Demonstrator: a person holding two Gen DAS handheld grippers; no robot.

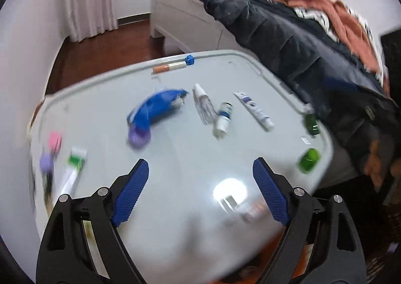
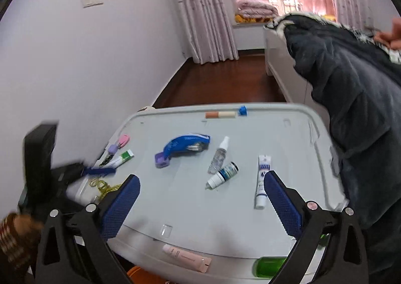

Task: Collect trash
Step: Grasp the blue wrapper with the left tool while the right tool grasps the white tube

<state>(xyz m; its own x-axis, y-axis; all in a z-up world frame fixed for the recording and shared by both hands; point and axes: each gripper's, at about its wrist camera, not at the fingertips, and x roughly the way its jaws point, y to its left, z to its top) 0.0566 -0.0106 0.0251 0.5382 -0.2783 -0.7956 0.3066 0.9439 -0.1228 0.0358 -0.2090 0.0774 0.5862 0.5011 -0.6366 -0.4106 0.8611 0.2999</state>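
Observation:
A grey plastic lid (image 1: 100, 113) (image 2: 288, 138) carries scattered items: a crumpled blue wrapper (image 1: 158, 106) (image 2: 183, 145) beside a purple cap (image 1: 139, 137) (image 2: 161, 160), a clear spray bottle (image 1: 204, 106) (image 2: 219, 155), a small white bottle (image 1: 223, 118) (image 2: 223, 175) and a white tube (image 1: 254, 109) (image 2: 262, 181). My left gripper (image 1: 200, 161) hovers open over bare lid, nothing between its blue pads. My right gripper (image 2: 202, 175) hangs open above the near half, its right fingertip beside the white tube. The left gripper's blurred blue finger (image 2: 100, 171) shows at the lid's left edge.
Green bottles (image 1: 308, 158) (image 2: 269, 266) and a pink tube (image 2: 186, 257) lie near the lid's edges. An orange-cream stick (image 2: 220, 115) and blue cube (image 2: 242, 110) sit at the far rim. A dark jacket (image 1: 288, 40) (image 2: 351, 83) drapes the bed on the right. A white wall is on the left.

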